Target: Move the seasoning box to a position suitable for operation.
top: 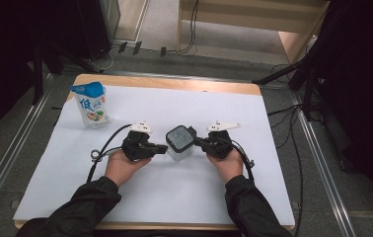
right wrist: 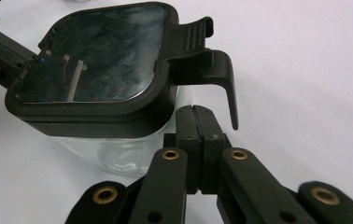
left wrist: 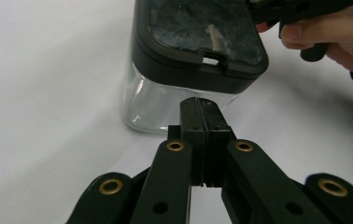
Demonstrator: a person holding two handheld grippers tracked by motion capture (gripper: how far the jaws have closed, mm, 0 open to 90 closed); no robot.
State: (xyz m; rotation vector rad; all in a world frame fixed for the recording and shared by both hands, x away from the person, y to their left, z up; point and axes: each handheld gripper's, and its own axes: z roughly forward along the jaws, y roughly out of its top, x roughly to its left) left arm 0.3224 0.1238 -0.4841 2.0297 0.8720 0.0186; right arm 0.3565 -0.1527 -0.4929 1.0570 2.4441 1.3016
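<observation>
A clear square jar (top: 178, 150) with a black lid (top: 179, 137) stands mid-table between my two grippers. My left gripper (top: 164, 147) is shut with nothing in it; in the left gripper view its tips (left wrist: 201, 106) sit close against the jar's glass wall (left wrist: 156, 100), just under the lid (left wrist: 198, 32). My right gripper (top: 198, 142) is also shut and empty. In the right gripper view its tips (right wrist: 195, 113) rest beside the jar's corner, below the lid's black latch tab (right wrist: 212, 70). I cannot tell whether either tip touches the jar.
A blue-and-white printed pouch (top: 91, 104) stands upright at the far left of the white sheet (top: 224, 103). Cables trail from both grippers over the table. Dark stands and cables line the floor around the table.
</observation>
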